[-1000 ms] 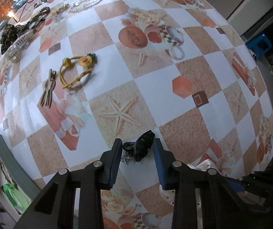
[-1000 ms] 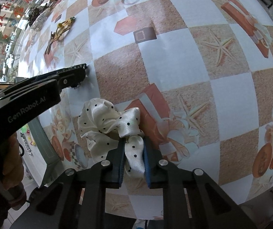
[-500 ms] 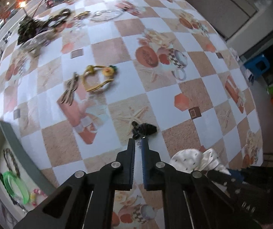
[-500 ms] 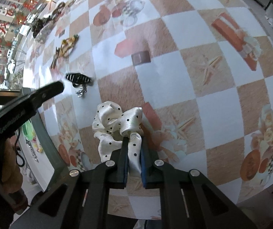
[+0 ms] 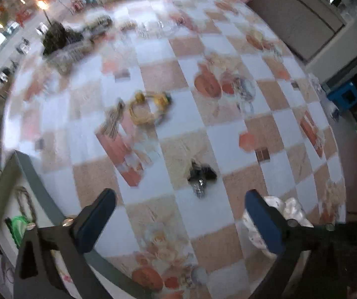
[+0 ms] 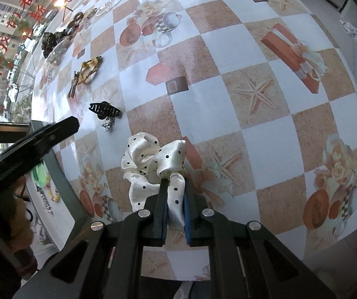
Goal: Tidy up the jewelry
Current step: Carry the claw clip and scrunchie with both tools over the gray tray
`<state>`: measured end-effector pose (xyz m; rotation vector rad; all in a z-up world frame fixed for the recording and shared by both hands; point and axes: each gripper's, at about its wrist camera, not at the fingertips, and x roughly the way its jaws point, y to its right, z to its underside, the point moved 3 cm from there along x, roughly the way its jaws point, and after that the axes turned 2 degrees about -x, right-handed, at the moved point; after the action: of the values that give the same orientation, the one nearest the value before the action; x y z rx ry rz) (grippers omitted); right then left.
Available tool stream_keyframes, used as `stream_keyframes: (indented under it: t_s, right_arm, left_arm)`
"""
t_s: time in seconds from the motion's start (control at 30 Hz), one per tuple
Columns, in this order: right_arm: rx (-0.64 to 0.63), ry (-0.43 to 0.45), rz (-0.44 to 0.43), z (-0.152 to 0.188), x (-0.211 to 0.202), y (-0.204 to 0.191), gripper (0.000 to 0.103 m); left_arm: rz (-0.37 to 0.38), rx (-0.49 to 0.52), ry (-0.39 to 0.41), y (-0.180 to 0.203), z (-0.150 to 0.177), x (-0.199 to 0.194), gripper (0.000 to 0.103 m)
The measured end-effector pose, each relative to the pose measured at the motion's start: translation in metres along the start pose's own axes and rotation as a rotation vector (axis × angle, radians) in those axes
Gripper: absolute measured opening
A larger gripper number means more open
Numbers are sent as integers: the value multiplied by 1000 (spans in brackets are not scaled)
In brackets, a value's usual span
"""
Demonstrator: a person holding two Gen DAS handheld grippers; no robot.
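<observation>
My right gripper point(image 6: 174, 194) is shut on a white polka-dot bow scrunchie point(image 6: 153, 159) and holds it just above the table; the scrunchie also shows in the left wrist view point(image 5: 288, 211). My left gripper point(image 5: 178, 211) is open wide and empty, raised above the table; one of its fingers shows in the right wrist view point(image 6: 53, 129). A black claw clip with a silver charm point(image 5: 200, 174) lies on the table ahead of it, also in the right wrist view point(image 6: 104, 111). A grey-rimmed tray point(image 5: 36, 182) with a green bangle point(image 5: 18, 226) sits at the left.
A yellow cord bracelet point(image 5: 148, 109) and a brown hair clip point(image 5: 113, 122) lie mid-table. A dark scrunchie, a clear claw clip point(image 6: 56, 49) and chains lie at the far edge. The table edge falls off at the right, with a blue stool point(image 5: 343, 97) beyond.
My left gripper shut beside the black claw clip, then opened wide and drew back and up; the clip stays on the table. My right gripper kept its hold on the scrunchie.
</observation>
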<state>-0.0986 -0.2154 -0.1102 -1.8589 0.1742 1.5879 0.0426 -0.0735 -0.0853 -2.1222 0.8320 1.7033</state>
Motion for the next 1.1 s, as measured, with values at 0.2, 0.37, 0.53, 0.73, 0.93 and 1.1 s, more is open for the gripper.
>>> stream_keyframes:
  t_s: [0.2, 0.37, 0.53, 0.73, 0.93, 1.1]
  right_arm:
    - [32, 5, 5, 2, -4, 14, 11]
    - [51, 5, 6, 7, -5, 24, 11]
    - [69, 1, 5, 11, -4, 32, 11]
    - [70, 6, 3, 9, -6, 36, 11]
    - [61, 22, 8, 4, -12, 34, 11]
    - [58, 39, 14, 1, -21, 30, 11]
  left_arm:
    - [-26, 18, -48, 14, -6, 29, 103]
    - [-7, 20, -111, 22, -7, 58, 80]
    - [-5, 16, -123, 23, -8, 70, 41]
    - [10, 33, -100, 25, -7, 65, 27]
    - [29, 40, -64, 28, -9, 48, 27]
    - [49, 35, -26, 26, -9, 26, 27]
